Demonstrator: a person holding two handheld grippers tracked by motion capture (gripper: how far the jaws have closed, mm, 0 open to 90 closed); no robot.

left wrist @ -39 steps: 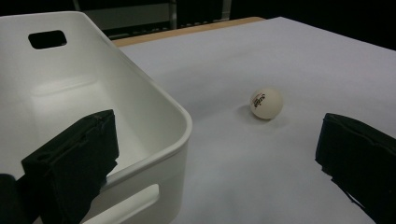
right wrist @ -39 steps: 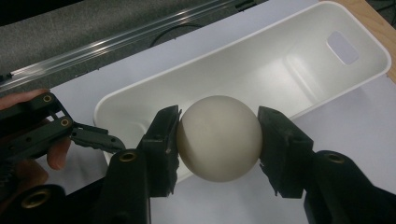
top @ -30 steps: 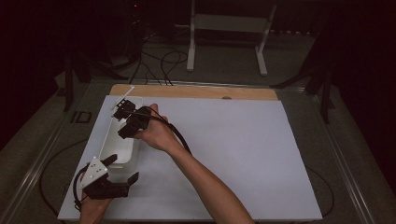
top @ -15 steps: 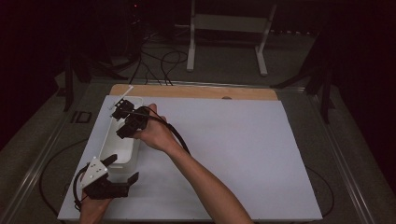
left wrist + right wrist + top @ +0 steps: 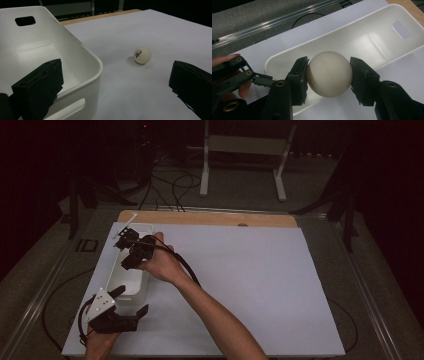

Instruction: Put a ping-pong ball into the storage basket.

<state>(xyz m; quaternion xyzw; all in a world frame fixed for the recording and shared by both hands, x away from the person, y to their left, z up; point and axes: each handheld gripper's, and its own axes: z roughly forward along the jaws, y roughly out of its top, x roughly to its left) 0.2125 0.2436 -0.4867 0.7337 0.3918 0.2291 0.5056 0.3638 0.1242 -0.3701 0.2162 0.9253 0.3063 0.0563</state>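
The right gripper [image 5: 329, 75] pinches a white ping-pong ball [image 5: 329, 74] between its two black jaws, one pad pressed to each side of the ball. Directly beyond the jaws lies the long white plastic bin [image 5: 372, 37], so the ball hangs above the bin's open inside, nearer the end away from the handle cut-out. In the high view the right gripper [image 5: 131, 251] sits over the far half of the bin [image 5: 129, 282], with the right hand [image 5: 162, 265] just behind it.

The left gripper [image 5: 131, 302] rests at the near end of the bin, its jaws spread wide. In the left gripper view one jaw stands inside the bin wall [image 5: 82, 62] and the other outside it on the white table sheet [image 5: 140, 30], so the bin's near corner lies between them, touching neither pad as far as can be seen. A second ping-pong ball [image 5: 142, 55], marked with small dark print, lies on the sheet ahead of the jaws, outside the bin and closer to the outer jaw.

Against the earlier high views, little differs: the right gripper holds the same spot over the bin with its grip unchanged, and the left gripper, bin and arms lie as they did.
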